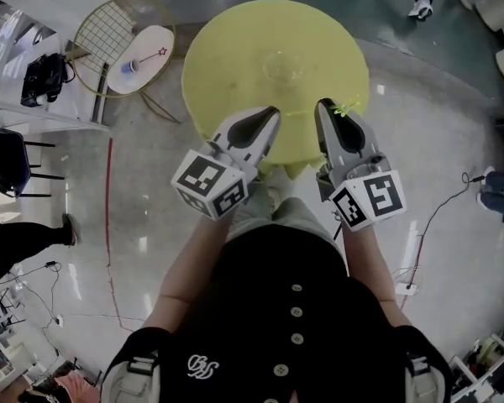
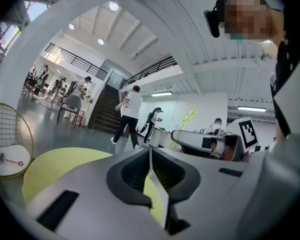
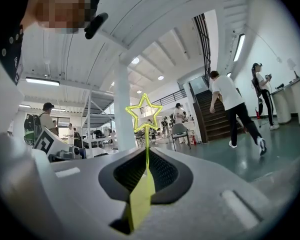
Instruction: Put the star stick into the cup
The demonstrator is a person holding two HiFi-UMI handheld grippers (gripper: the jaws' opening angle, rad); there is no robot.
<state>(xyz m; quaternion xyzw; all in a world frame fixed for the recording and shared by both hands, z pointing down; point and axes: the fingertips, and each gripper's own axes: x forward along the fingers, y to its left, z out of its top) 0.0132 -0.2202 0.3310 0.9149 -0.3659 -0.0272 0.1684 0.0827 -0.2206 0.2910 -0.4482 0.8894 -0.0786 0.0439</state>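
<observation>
Pinching a thin, seemingly translucent star stick (image 3: 145,115), the right tool (image 3: 146,157) points level.

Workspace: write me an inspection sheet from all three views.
Surface: round yellow table, holding the cup.
Job's things: clear cup, faint, near the table's middle; star stick not yet in it.
Clutter: side table with a small cup and a red star stick.
Grippers: left tongs shut, empty; right tongs shut on the star stick.
Cables: red cable and black cable on the floor.
Surroundings: person walking by stairs.
</observation>
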